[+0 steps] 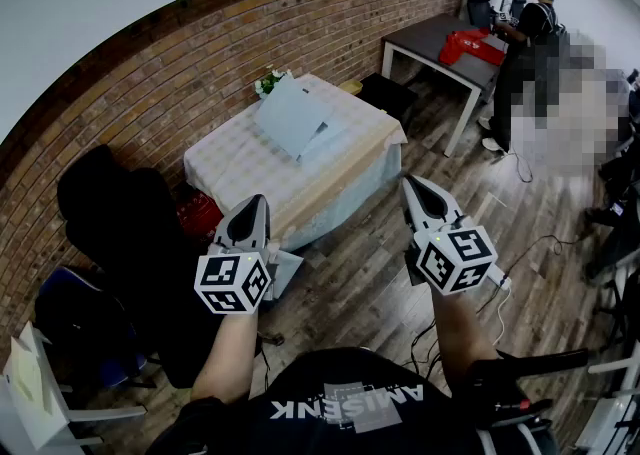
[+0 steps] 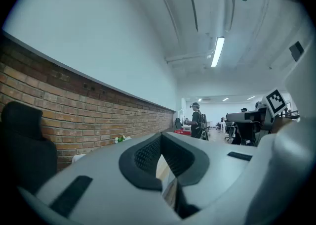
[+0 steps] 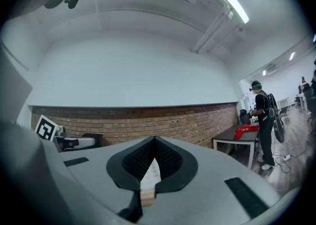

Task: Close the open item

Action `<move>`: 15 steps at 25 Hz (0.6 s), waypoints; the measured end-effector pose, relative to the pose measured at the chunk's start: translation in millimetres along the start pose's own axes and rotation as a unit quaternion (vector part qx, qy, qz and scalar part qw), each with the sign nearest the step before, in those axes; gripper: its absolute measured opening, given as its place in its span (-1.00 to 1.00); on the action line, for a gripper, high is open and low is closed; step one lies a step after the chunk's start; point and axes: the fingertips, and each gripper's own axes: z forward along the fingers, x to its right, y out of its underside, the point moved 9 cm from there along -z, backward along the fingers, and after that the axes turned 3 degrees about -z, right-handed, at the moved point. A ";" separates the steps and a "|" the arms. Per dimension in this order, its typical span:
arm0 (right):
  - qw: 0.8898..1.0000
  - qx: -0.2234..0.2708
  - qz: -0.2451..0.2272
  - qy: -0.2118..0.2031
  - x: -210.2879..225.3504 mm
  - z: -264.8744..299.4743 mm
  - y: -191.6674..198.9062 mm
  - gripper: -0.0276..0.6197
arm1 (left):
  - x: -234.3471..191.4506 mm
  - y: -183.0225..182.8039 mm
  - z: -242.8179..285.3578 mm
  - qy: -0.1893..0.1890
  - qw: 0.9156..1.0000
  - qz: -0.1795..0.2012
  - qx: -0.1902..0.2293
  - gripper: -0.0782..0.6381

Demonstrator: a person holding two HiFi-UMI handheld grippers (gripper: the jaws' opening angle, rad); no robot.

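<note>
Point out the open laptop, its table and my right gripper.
laptop (image 1: 290,115): head view, back of its raised lid.
table (image 1: 235,165): head view, bare cloth left of the laptop.
right gripper (image 1: 411,186): head view, its closed tips.

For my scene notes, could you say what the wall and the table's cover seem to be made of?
The reddish-brown wall looks like bare matt brick: regular courses with mortar lines show. The pale checked table cover seems to be soft cloth, since it drapes over the table's edges.

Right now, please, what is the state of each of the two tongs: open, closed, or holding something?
Grey left tongs: closed, holding nothing.
Grey right tongs: closed, holding nothing.
</note>
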 end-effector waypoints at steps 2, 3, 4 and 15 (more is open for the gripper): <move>1.000 -0.001 0.002 0.000 2.1 -0.7 -0.2 -0.79 | 2.0 -0.4 -0.6 -0.001 1.000 -0.001 0.000 -0.75; 1.000 -0.001 0.002 0.000 3.1 -1.1 -0.3 -0.79 | 3.1 -0.7 -0.7 -0.002 1.000 -0.002 0.001 -0.75; 1.000 -0.001 0.002 -0.001 4.2 -1.5 -0.6 -0.79 | 4.2 -1.0 -0.8 -0.003 1.000 -0.002 0.001 -0.75; 1.000 0.015 -0.001 -0.007 17.9 -10.6 -4.2 -0.79 | 20.7 -1.0 2.4 -0.007 1.000 0.003 0.002 -0.75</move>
